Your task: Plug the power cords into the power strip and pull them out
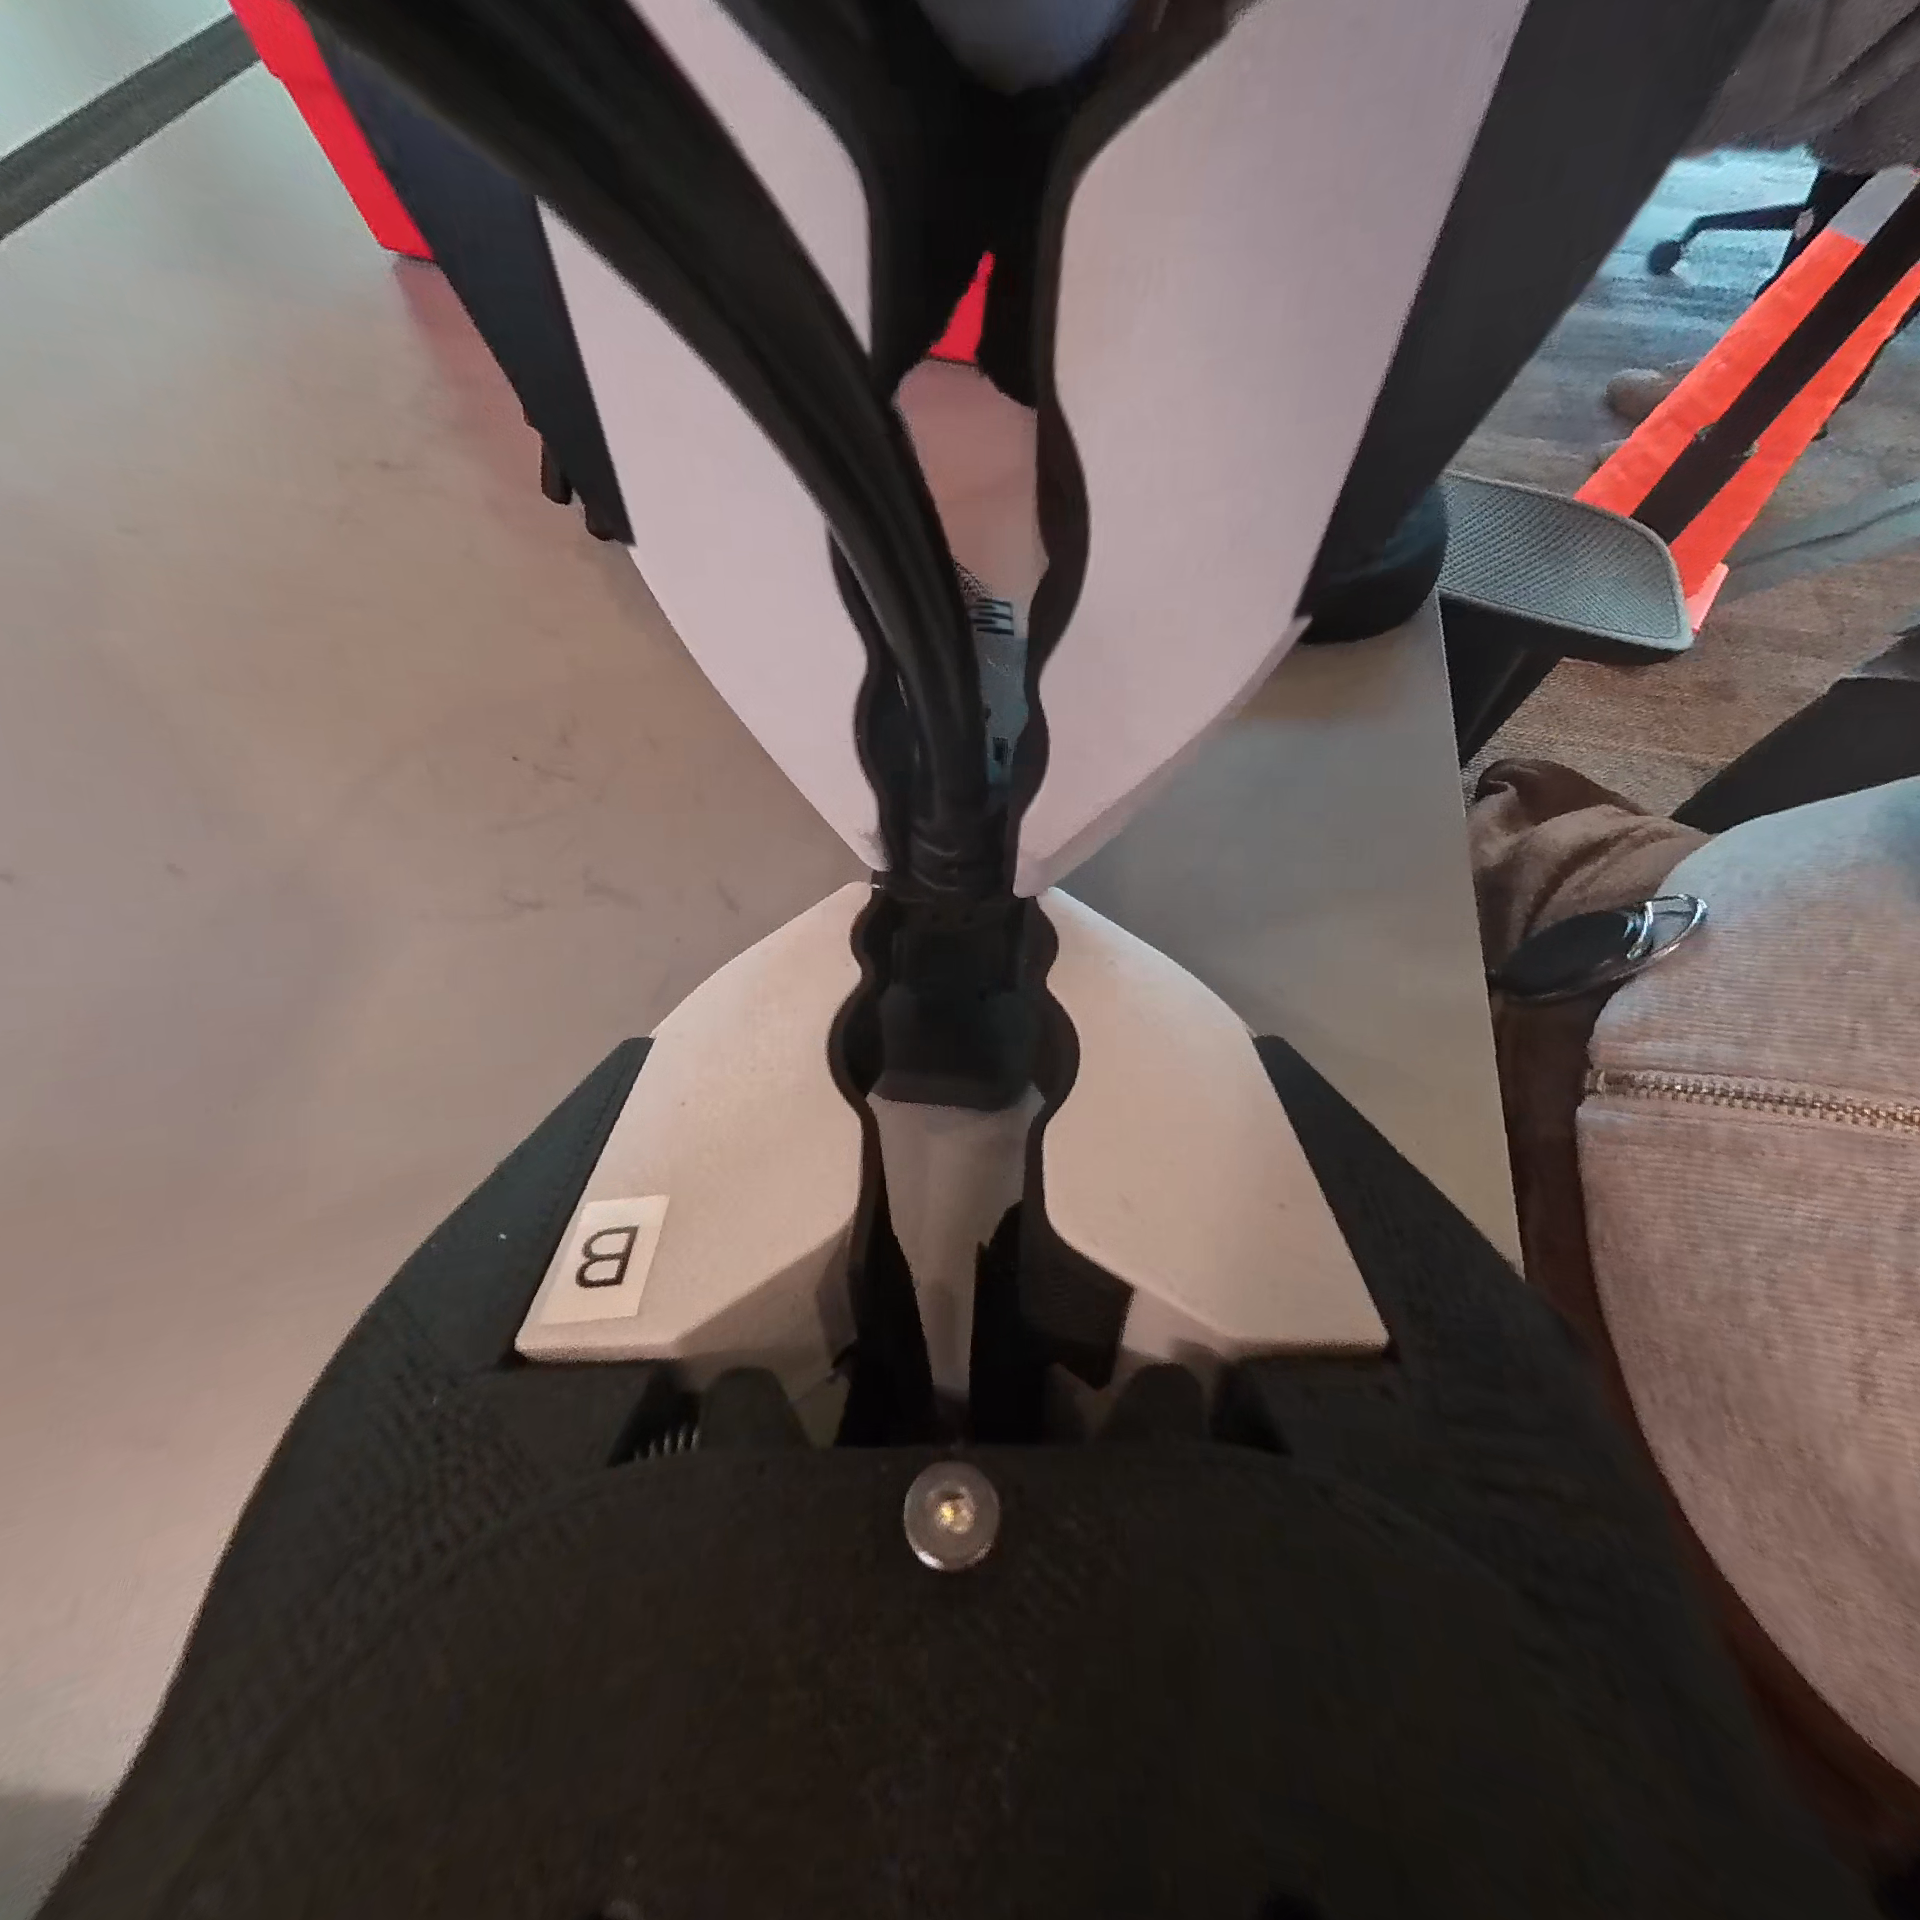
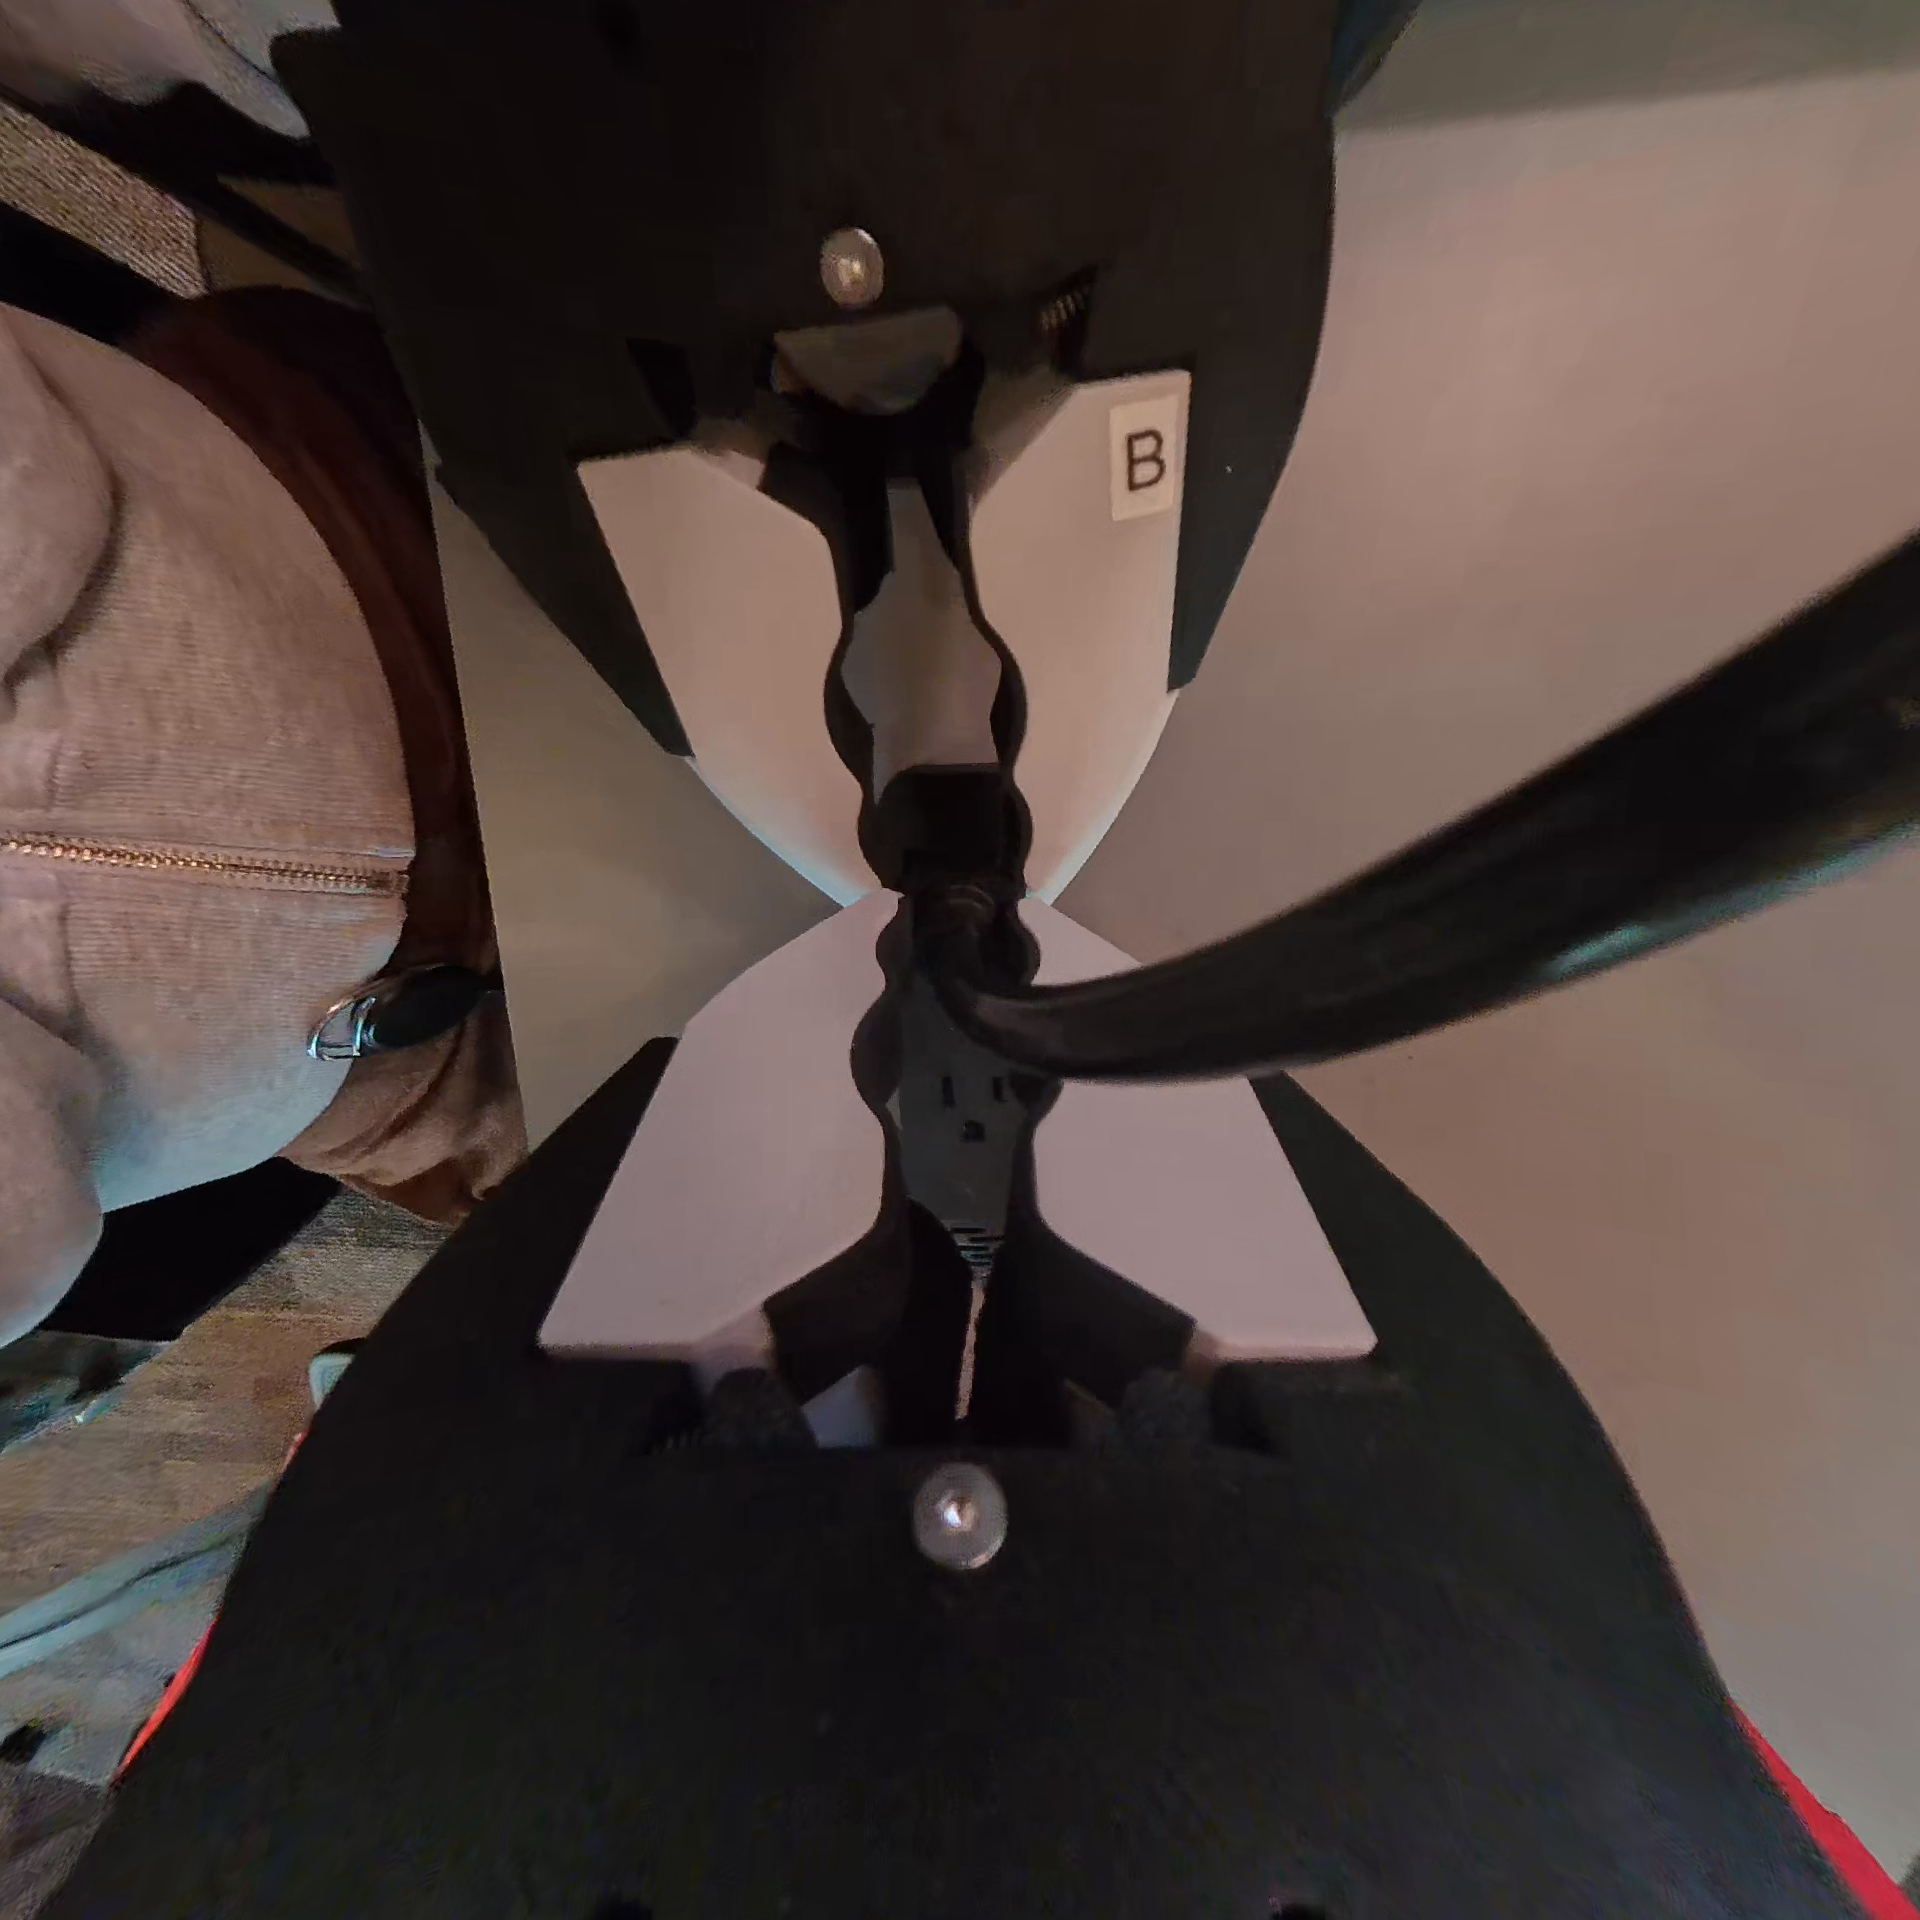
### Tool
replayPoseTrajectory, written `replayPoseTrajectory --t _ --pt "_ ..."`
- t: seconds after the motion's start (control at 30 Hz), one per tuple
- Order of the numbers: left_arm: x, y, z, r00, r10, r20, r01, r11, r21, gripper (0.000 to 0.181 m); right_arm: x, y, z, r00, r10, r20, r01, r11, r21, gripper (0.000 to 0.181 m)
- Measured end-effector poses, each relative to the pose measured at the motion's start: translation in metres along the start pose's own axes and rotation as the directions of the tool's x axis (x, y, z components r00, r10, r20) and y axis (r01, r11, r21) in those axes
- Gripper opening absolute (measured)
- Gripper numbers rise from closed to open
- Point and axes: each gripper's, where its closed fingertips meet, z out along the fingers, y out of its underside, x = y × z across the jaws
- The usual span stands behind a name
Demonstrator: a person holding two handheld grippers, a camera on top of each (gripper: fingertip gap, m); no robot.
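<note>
My left claw [image 1: 951, 997] is clenched on a black plug [image 1: 951, 1023], its two white fingers [image 1: 748, 1122] pressing the plug's body from either side just behind the tips. The plug's ribbed collar sits right at the fingertips, and its black cord [image 1: 727, 343] runs forward and up past the other claw.

My right claw [image 2: 961, 1023] faces the left one head on, so close that the two pairs of white tips almost touch over the table [image 2: 1558, 468]. It is clamped around the black power strip [image 2: 971, 1127], with one socket face visible between its fingers [image 2: 769, 1174]. In the right wrist view the plug [image 2: 951, 821] stands at the far end of the strip, between the two claws, and the cord [image 2: 1455, 894] bends off to the right across the grey tabletop. I cannot tell whether the prongs are fully seated in the strip, since the joint is hidden by the collar and the wavy black pads.

Both claws hover low over the table near its edge. A person in a beige zipped jacket [image 2: 177, 790] sits just beside that edge.
</note>
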Motion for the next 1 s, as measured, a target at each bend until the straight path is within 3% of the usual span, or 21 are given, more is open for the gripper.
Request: replayPoseTrajectory --t 0.17,0.3,0.4,0.6,1.0 --pt "0.000 0.003 0.000 1.000 0.012 0.013 -0.012 1.000 -0.021 0.024 0.000 0.001 0.000 1.000 0.012 0.007 -0.012 0.999 0.045 0.017" --pt "0.000 0.025 0.005 0.999 0.040 0.024 -0.035 0.985 -0.168 0.054 0.000 0.002 -0.001 1.000 -0.002 0.003 0.002 1.000 0.019 0.017" --pt "-0.003 0.036 0.010 0.997 0.050 0.050 -0.036 0.967 -0.251 0.041 0.000 0.001 -0.001 1.000 -0.013 0.007 0.013 1.000 0.004 0.017" --pt "-0.003 0.036 0.011 0.998 0.037 0.043 -0.025 0.969 -0.246 0.041 0.000 0.000 0.000 1.000 -0.024 0.004 0.024 1.000 -0.011 0.017" --pt "-0.002 0.037 0.012 0.999 0.029 0.031 -0.020 0.969 -0.247 0.041 -0.001 0.002 -0.001 0.999 0.024 -0.026 -0.022 0.996 0.086 0.017"
